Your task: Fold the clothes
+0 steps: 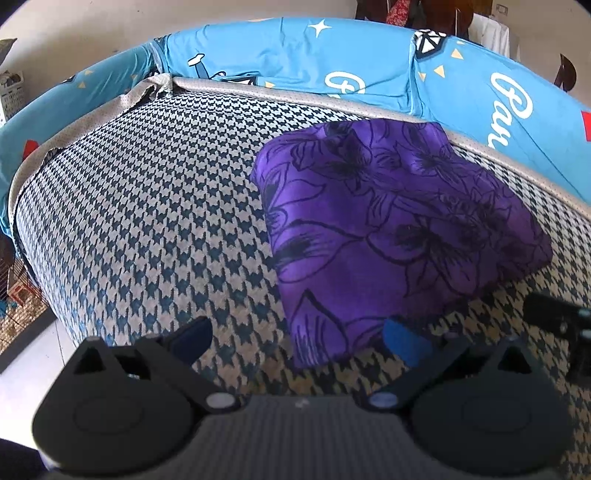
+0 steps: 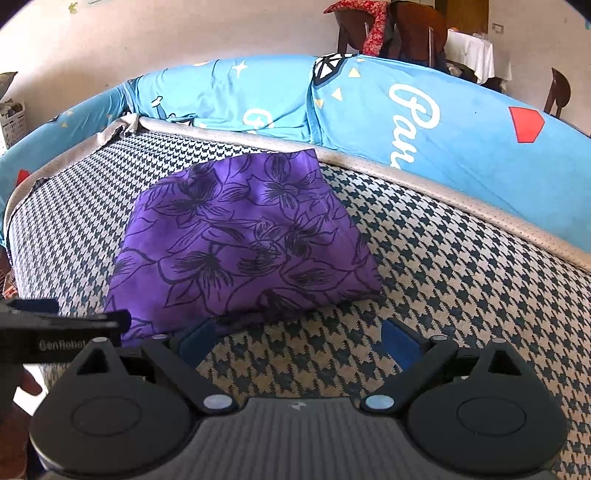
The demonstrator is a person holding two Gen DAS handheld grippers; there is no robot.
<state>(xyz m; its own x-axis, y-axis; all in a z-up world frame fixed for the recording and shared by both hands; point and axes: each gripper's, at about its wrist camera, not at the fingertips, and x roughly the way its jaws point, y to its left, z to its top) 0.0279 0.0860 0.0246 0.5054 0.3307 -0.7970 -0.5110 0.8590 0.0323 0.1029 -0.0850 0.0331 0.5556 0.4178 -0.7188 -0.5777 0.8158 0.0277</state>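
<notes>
Lying folded into a compact bundle, the purple floral garment [image 2: 243, 236] is seen near the sofa seat's [image 2: 443, 258] back edge; both hand-held grippers, left [image 1: 295, 336] and right [image 2: 295, 338], are held spread apart, empty.

Folded garment [image 1: 399, 229]: purple, black line-drawn flower print. Sofa seat [image 1: 147, 206]: houndstooth, dark blue-green on off-white. Seat edging [image 2: 424, 177]: plain beige-grey. Back cushions [image 2: 461, 122]: sky blue with white script lettering, white stars, small yellow triangles, red shapes. Left tool [image 1: 299, 338] and right tool [image 2: 299, 338]: black bodies, blue finger pads. Wall [image 2: 147, 33]: cream.
</notes>
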